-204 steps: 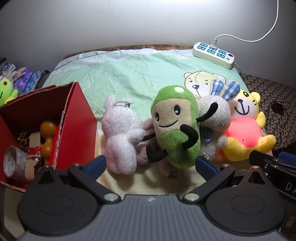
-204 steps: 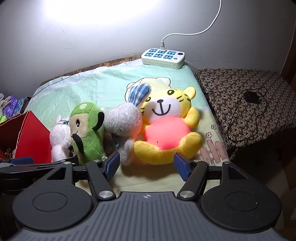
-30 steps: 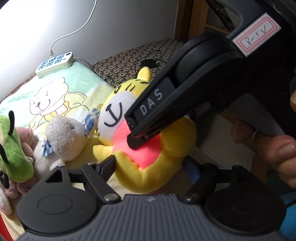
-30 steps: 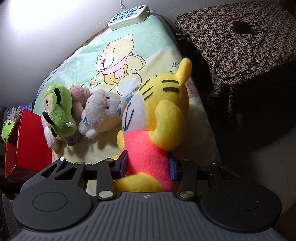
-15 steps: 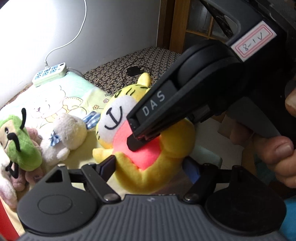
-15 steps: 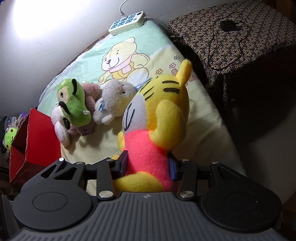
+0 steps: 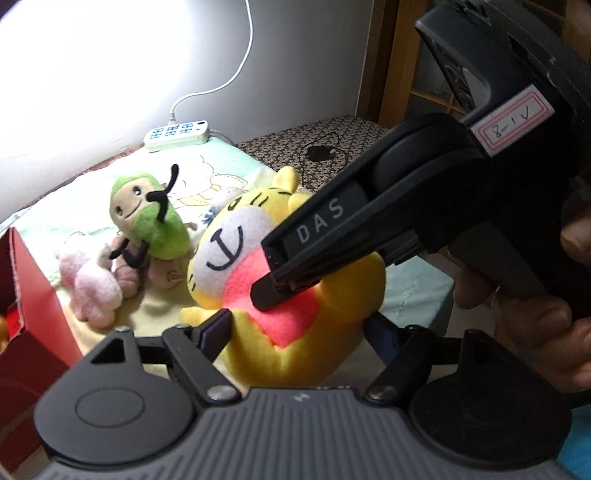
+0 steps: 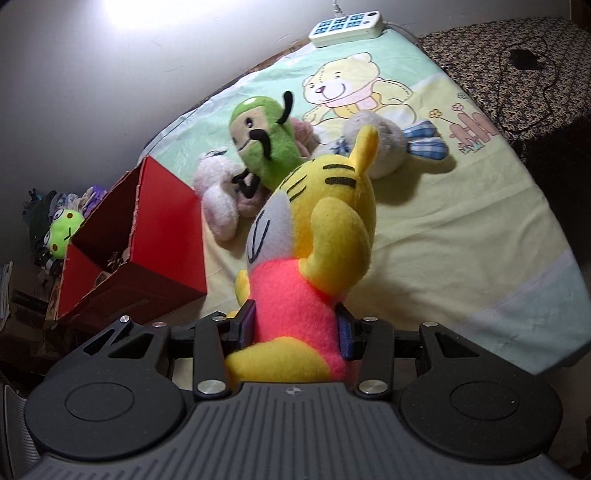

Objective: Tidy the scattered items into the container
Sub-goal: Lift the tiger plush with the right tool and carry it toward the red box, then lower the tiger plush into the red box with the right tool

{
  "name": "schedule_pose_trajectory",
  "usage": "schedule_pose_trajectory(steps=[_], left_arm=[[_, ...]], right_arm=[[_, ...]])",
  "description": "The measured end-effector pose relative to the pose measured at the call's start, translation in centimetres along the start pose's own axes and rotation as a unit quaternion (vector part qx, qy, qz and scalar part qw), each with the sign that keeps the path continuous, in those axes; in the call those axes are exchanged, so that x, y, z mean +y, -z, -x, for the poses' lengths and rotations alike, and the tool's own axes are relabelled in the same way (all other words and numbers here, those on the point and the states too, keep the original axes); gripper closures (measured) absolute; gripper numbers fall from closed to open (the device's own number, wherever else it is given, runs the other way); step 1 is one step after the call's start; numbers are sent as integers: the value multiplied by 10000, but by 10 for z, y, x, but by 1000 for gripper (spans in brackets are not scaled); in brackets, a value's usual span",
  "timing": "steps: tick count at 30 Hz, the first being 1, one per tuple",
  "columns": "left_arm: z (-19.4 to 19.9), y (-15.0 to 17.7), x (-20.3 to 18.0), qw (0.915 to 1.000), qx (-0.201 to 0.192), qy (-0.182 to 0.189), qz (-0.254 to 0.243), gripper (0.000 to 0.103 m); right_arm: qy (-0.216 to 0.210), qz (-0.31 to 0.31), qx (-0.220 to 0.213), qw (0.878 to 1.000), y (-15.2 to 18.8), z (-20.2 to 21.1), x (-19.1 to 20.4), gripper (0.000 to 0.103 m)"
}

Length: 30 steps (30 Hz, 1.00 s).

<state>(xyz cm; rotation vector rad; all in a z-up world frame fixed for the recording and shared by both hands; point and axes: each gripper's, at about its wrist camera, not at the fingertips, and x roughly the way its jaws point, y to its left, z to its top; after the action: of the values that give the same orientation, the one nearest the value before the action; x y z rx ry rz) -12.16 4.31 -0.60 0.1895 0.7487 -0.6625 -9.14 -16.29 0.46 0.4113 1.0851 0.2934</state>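
My right gripper (image 8: 295,330) is shut on the yellow tiger plush (image 8: 317,254) at its pink belly and holds it above the bed. In the left wrist view the tiger plush (image 7: 314,332) sits between the fingers of my left gripper (image 7: 299,328), which stands open around its lower body; the right gripper (image 7: 266,291) comes in from the right onto the pink belly. The red box (image 8: 147,236) is open at the left. A green plush (image 8: 267,140), a white-pink plush (image 8: 218,192) and a grey bunny plush (image 8: 388,147) lie on the bed.
The bed sheet (image 8: 461,229) has a bear print. A power strip (image 8: 345,24) lies at the bed's far edge. A patterned side table (image 8: 535,74) with a black cable is at the right. A green frog toy (image 8: 62,229) sits beyond the box.
Both grippers have carried the tiger plush to the left and higher; the red box has come nearer in both views. The right gripper's hold is unchanged.
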Motion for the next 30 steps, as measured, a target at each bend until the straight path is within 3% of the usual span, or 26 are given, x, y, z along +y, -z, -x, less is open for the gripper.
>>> schedule_pose_trajectory(steps=[12, 15, 21, 24, 27, 30], left_arm=[[65, 9, 56, 9940, -669, -763, 407, 26], [63, -7, 29, 9905, -864, -981, 424, 26], [69, -22, 50, 9826, -1124, -1394, 490, 26], [81, -20, 40, 9770, -1264, -1631, 546, 26], [82, -19, 54, 9726, -1303, -1823, 627, 26], [67, -34, 91, 9685, -1314, -2007, 669, 26]], right_arm=[[-592, 776, -241, 9949, -9, 3, 75, 57], [-755, 963, -389, 9917, -17, 7, 87, 57], [-1057, 1291, -570, 9843, -38, 3, 112, 57], [-1192, 1545, -683, 9784, -48, -1, 126, 57], [-1310, 1676, -724, 9744, -56, -11, 139, 57], [-1430, 1790, -727, 9707, -61, -23, 153, 57]])
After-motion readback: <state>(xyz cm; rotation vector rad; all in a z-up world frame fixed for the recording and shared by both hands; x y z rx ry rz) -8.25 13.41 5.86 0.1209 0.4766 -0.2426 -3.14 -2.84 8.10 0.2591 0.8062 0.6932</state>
